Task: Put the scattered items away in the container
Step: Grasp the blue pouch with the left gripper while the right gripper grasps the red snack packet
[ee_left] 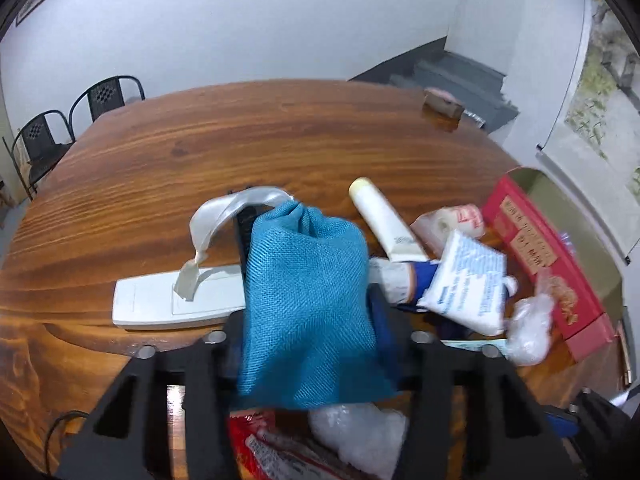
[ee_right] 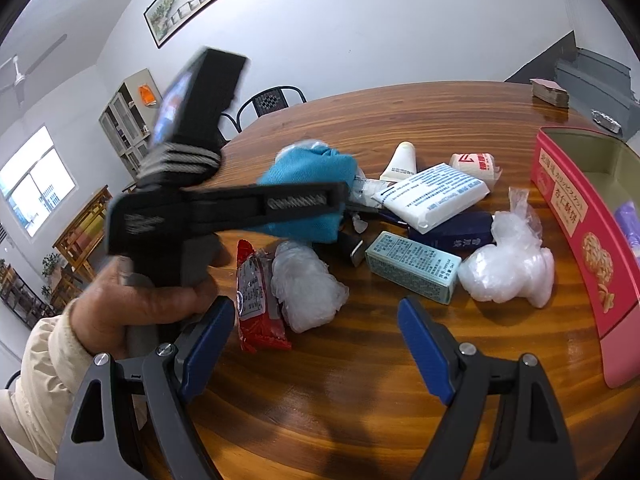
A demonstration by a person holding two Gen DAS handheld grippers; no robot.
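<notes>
Left tool (ee_left: pixel 308 344): jaws drawn in on the blue pouch (ee_left: pixel 308 288); pads pressed against its sides, pouch gripped between them. Motion blur on the pouch.
Left tool, right-wrist view (ee_right: pixel 340 200): held by a hand (ee_right: pixel 132 312) in a cream sleeve; tip buried in the pouch (ee_right: pixel 308 172).
Pouch: bunched neck pointing away from the left tool, a pale ribbon (ee_left: pixel 224 216) looping off it.
Remote (ee_left: pixel 176 296): white, flat on the surface (ee_left: pixel 240 136), just left of the left tool's tip, partly under the pouch.
Tube (ee_left: pixel 384 220): cream, lying ahead and to the right of the left tool.
Tissue pack (ee_left: pixel 472 280): white with blue print, right of the left tool, tilted on other items.
Right tool (ee_right: pixel 316 340): jaws wide apart, blue pads bare, nothing between them; only bare surface in the gap.
Carton (ee_right: pixel 412 266): pale green, ahead of the right tool, flat on the surface.
Red packet (ee_right: pixel 256 292): ahead-left of the right tool, beside a crumpled clear bag (ee_right: pixel 308 284).
Second clear bag (ee_right: pixel 508 264): ahead-right of the right tool, near the container.
Container (ee_right: pixel 568 216): red tin, far right of the right tool, open; a purple item inside, too little of it visible to identify.
</notes>
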